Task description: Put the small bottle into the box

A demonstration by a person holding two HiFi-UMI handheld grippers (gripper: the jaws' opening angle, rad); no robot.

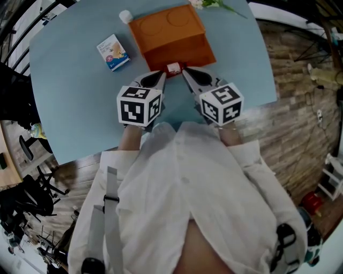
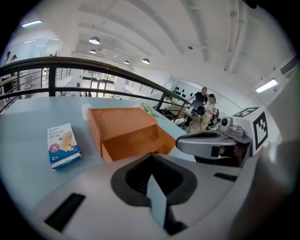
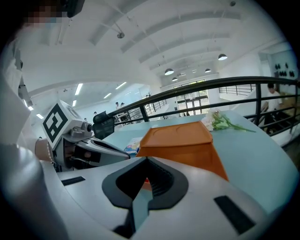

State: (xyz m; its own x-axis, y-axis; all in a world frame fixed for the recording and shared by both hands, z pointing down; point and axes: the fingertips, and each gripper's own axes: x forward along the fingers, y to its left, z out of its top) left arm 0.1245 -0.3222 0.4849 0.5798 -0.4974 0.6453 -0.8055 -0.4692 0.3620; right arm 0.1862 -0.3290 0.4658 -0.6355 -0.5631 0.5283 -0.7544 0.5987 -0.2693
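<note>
An orange box point(image 1: 172, 36) lies on the pale blue table point(image 1: 69, 107), its open side facing me; it also shows in the left gripper view point(image 2: 126, 131) and the right gripper view point(image 3: 180, 143). A small white and red object point(image 1: 173, 68), possibly the small bottle, stands at the box's near edge between both gripper tips. Through the right jaws it shows as a red bit point(image 3: 146, 182). My left gripper point(image 1: 159, 75) is shut just left of it. My right gripper point(image 1: 185, 70) is shut just right of it. I cannot tell whether either touches it.
A small bandage carton point(image 1: 113, 52) lies left of the box. A white round object point(image 1: 125, 16) sits at the box's far left corner. Flowers point(image 1: 214, 4) lie at the table's far edge. Wooden floor point(image 1: 300, 107) lies beyond the table's right edge.
</note>
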